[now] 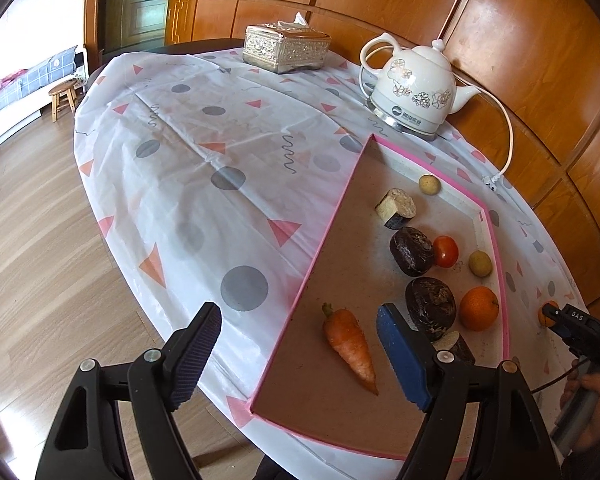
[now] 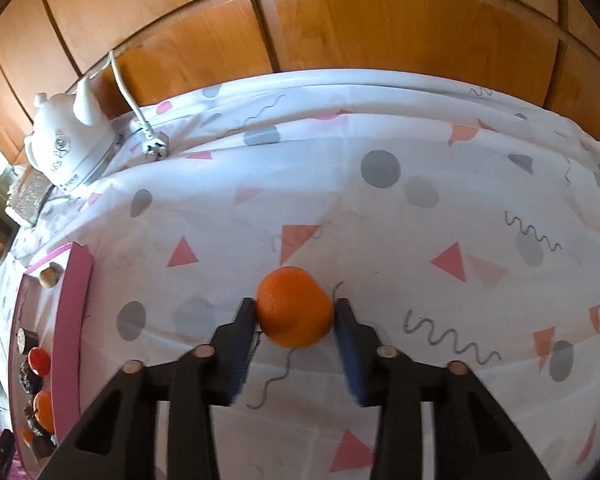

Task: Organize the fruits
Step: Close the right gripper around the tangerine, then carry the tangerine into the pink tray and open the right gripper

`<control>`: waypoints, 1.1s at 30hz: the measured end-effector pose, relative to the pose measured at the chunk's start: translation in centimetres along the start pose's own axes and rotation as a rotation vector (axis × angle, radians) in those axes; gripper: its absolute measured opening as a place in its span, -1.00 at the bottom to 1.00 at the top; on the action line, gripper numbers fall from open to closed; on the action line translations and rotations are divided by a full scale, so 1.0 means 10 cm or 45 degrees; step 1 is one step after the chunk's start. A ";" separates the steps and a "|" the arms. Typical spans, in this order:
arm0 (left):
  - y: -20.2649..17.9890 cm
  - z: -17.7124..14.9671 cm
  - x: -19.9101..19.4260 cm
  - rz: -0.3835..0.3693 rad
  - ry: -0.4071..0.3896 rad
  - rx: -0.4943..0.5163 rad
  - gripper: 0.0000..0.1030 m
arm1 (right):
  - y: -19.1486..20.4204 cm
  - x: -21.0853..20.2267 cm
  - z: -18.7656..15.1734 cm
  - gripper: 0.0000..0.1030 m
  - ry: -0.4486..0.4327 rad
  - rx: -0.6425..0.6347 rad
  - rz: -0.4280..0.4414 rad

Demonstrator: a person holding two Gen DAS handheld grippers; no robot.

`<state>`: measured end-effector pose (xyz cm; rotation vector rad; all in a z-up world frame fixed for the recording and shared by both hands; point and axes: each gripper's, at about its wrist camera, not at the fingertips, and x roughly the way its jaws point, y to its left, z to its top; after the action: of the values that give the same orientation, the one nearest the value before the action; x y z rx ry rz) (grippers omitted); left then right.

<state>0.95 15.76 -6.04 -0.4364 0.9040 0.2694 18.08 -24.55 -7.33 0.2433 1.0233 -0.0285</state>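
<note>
Left gripper (image 1: 300,356): hovers over the near end of the pink-rimmed tray (image 1: 504,280), fingers spread wide and gripping nothing.
Tray contents, counted in the left wrist view: one carrot (image 1: 350,346), two whole dark round fruits (image 1: 411,251), two cut dark-skinned pieces (image 1: 396,207), one tomato (image 1: 445,251), two small yellowish round fruits (image 1: 480,263), one orange (image 1: 479,307).
Held orange (image 2: 294,307): outside the tray, to its right, on or just above the patterned cloth of the tabletop (image 2: 380,216); whether it is lifted clear I cannot tell.
Right gripper (image 2: 294,316): fingers clenched on the held orange, one pad against each side.
Oranges in all: two, one in the tray, one in the right gripper.
Handling, as a judgement: the orange looks firm, round and fairly light, with a dimpled skin that should not slip much; it may roll when set down. Best held across its widest middle, with modest squeeze to spare the peel.
Behind the tray: one white kettle (image 1: 414,86), one tissue box (image 1: 286,48).
</note>
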 end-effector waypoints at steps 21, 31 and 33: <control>-0.05 -0.02 -0.11 -0.029 -0.013 0.018 0.56 | 0.19 -0.35 -0.33 -0.29 -0.022 -0.150 0.141; -0.02 -0.01 -0.19 -0.036 -0.039 0.005 0.57 | 0.75 -0.54 -0.48 -0.29 -0.017 -0.293 0.325; -0.01 -0.01 -0.19 -0.035 -0.039 0.000 0.58 | 0.90 -0.57 -0.48 -0.29 -0.016 -0.320 0.369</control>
<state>-0.20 15.52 -4.54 -0.4432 0.8677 0.2500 12.24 -15.30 -3.17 0.1592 0.9604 0.3589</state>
